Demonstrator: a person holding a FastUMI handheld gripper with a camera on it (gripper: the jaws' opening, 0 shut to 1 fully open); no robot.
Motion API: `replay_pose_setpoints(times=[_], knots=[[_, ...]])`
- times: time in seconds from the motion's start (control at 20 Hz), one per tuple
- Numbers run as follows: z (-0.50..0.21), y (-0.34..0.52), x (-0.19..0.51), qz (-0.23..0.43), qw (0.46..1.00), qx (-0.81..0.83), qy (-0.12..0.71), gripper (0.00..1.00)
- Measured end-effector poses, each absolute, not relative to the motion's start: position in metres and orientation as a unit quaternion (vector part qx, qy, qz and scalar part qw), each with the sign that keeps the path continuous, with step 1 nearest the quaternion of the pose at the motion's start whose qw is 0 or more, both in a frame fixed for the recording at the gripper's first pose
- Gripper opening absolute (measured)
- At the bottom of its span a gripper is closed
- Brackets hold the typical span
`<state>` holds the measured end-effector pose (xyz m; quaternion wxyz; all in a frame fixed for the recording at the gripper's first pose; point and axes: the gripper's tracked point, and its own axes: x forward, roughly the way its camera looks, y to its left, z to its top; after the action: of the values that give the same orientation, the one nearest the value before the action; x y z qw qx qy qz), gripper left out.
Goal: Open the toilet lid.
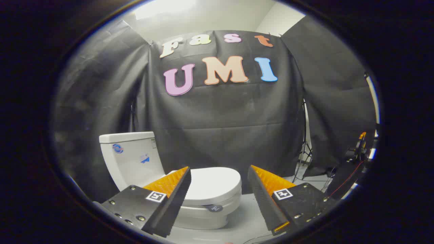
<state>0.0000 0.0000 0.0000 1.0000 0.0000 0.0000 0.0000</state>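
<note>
Here the hand-held gripper (218, 189) is hovering with its two fingers spread wide, pinching nothing, the orange-backed pads (176, 200) pointing forward and a broad gap lying open between them. Neither finger is touching anything.

Just beyond the fingers, at about eleven o'clock from the gap's middle, the toilet lid (212, 184) is lying flat and closed on the seat, its rounded front edge (234, 193) facing toward one o'clock and showing between the two fingers. The left finger is overlapping the lid's near-left part in the view, though it looks to be nearer the camera and apart from it. The lid's long axis is running from the tank (130, 159), at roughly ten o'clock behind the left finger, out to that rounded front edge, so it is lying slantwise across the gripper's forward line, not along it.

The hinge side is therefore sitting away to the left by the tank, and the free edge is the part nearest the gap. Judging from this, the coming move is calling for the fingers to drop and swing slightly left to get under or around that front lip, then lift in an arc back toward the tank.

The toilet bowl (203, 217) is standing on the pale floor (244, 220); a light stand (303, 152) is standing well apart at two o'clock.
</note>
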Motion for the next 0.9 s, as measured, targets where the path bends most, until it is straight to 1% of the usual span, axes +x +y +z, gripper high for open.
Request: replay_pose_setpoints(times=[0.65, 0.9], knots=[[0.004, 0.007, 0.008, 0.004, 1.0, -0.003, 0.003, 0.99], [-0.007, 0.006, 0.013, 0.002, 1.0, -0.009, 0.021, 0.99]])
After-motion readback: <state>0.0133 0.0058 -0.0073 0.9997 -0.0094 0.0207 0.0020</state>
